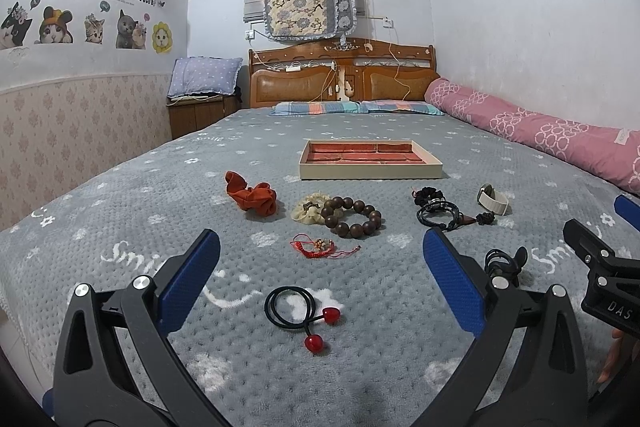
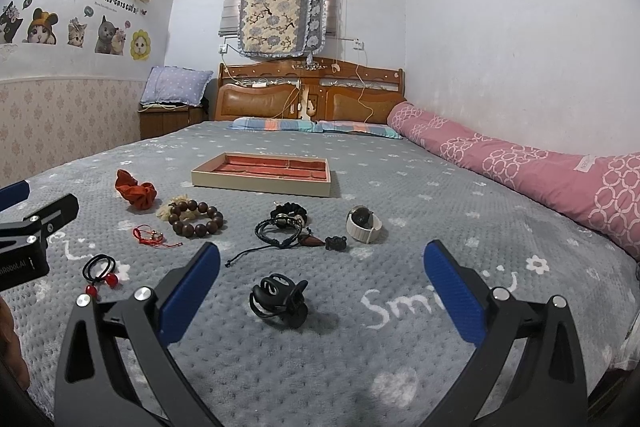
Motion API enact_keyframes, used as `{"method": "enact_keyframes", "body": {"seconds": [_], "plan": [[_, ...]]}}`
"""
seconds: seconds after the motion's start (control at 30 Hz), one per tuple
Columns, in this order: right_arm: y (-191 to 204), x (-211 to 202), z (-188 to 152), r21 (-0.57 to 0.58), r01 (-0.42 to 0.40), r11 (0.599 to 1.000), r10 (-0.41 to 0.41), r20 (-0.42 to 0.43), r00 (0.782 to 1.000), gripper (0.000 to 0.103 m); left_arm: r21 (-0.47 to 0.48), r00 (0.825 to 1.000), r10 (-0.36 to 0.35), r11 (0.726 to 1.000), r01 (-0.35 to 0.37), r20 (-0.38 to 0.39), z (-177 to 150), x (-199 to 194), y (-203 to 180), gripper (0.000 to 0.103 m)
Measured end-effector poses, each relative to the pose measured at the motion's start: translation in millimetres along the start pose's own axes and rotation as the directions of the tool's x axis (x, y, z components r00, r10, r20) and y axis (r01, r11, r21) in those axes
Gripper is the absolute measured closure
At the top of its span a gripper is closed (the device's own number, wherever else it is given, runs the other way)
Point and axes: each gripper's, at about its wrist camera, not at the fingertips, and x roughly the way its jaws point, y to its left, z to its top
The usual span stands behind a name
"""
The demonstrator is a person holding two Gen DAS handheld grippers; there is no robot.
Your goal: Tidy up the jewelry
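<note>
Jewelry lies scattered on a grey bedspread in front of a beige tray (image 1: 370, 171) with red compartments, also in the right wrist view as the tray (image 2: 260, 183). My left gripper (image 1: 320, 247) is open above a black hair tie with red hearts (image 1: 304, 311); beyond it lie a red cord bracelet (image 1: 320, 247), a wooden bead bracelet (image 1: 352, 217) and an orange scrunchie (image 1: 252, 197). My right gripper (image 2: 320, 259) is open over a black hair claw (image 2: 278, 299). Farther off are black cord bracelets (image 2: 282, 229) and a white watch (image 2: 363, 223).
A rolled pink quilt (image 2: 520, 167) runs along the bed's right side by the wall. Pillows (image 1: 356, 107) and a wooden headboard (image 1: 340, 75) stand at the far end. A nightstand with a blue pillow (image 1: 204, 79) sits at the left. A hand (image 1: 616, 359) shows at the lower right.
</note>
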Motion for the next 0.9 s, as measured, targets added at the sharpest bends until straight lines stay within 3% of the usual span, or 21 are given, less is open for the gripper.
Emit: {"method": "enact_keyframes", "body": {"seconds": [0.57,0.9], "plan": [[-2,3,-1,0.006,-0.004,1.000,0.004,-0.004,1.000,0.004,0.009,1.000,0.001,1.000,-0.001,-0.001,-1,3,-3,0.005],[-1,35,7,0.008,-0.017,1.000,0.018,-0.070,0.997,0.004,-0.005,0.998,-0.001,1.000,0.001,-0.069,8,34,-2,0.005]]}}
